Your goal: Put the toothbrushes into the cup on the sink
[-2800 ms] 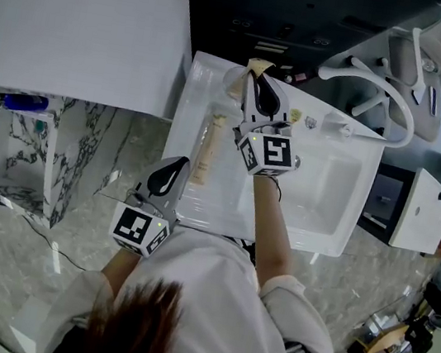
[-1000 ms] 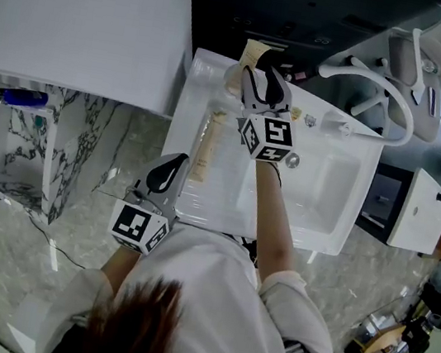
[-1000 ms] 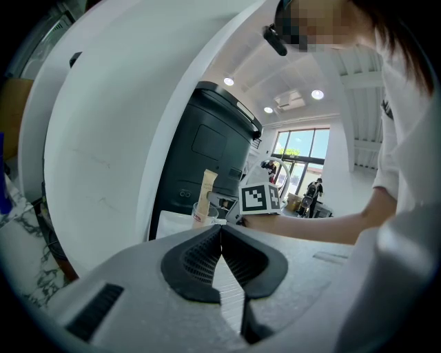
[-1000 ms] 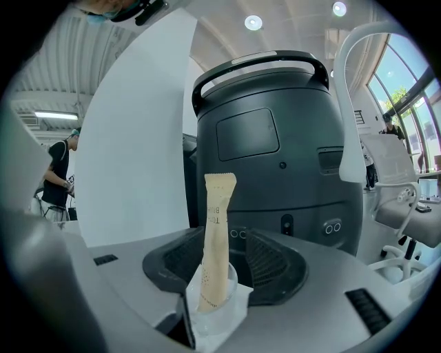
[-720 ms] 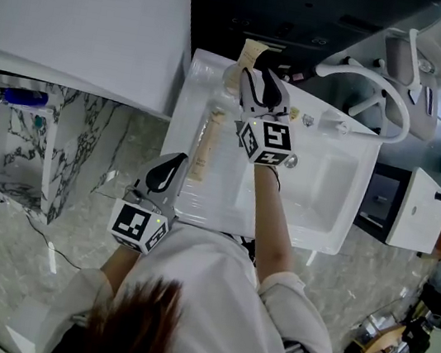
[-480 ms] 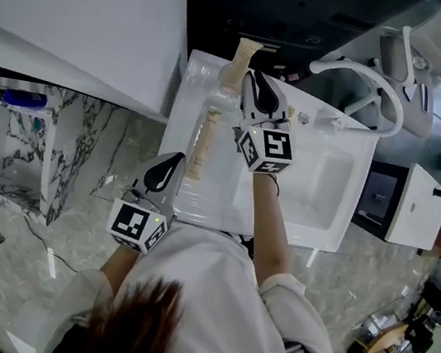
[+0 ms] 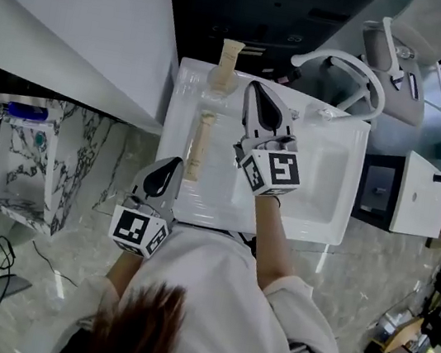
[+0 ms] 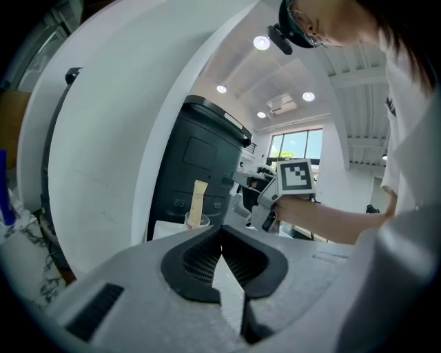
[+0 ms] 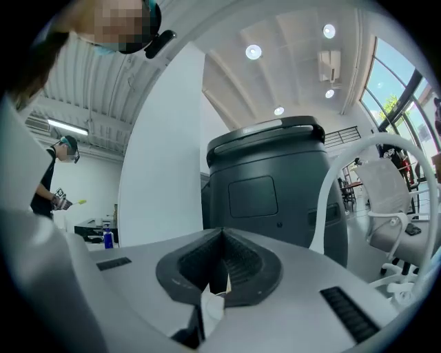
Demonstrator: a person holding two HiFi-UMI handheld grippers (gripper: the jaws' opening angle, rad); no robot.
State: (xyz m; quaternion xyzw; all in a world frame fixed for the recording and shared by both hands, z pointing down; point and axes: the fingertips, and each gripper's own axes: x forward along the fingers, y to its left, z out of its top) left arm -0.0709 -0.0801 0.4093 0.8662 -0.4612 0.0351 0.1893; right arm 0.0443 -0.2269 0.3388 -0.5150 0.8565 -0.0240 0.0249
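A clear cup [image 7: 218,81] stands at the far left corner of the white sink [image 7: 316,204], with a tan toothbrush box [image 7: 228,54] upright in it. A second boxed toothbrush [image 7: 199,144] lies on the sink's left ledge. My right gripper [image 7: 255,87] hovers above the sink, just right of the cup. Its jaws have just been closing and are now shut with nothing between them [image 9: 222,233]. My left gripper [image 7: 174,161] is at the sink's near left edge, shut and empty [image 8: 222,229]. The left gripper view also shows the cup [image 8: 197,220] and the right gripper [image 8: 265,207].
A large white panel [image 7: 80,14] rises on the left. A dark bin [image 9: 275,186] stands behind the sink. A white chair [image 7: 364,70] is at the back right. A marble shelf unit [image 7: 30,165] sits low on the left.
The right gripper let go of the toothbrush box, which stays upright in the cup. It then rose, drew back to the right and closed its jaws. The left gripper barely moved.
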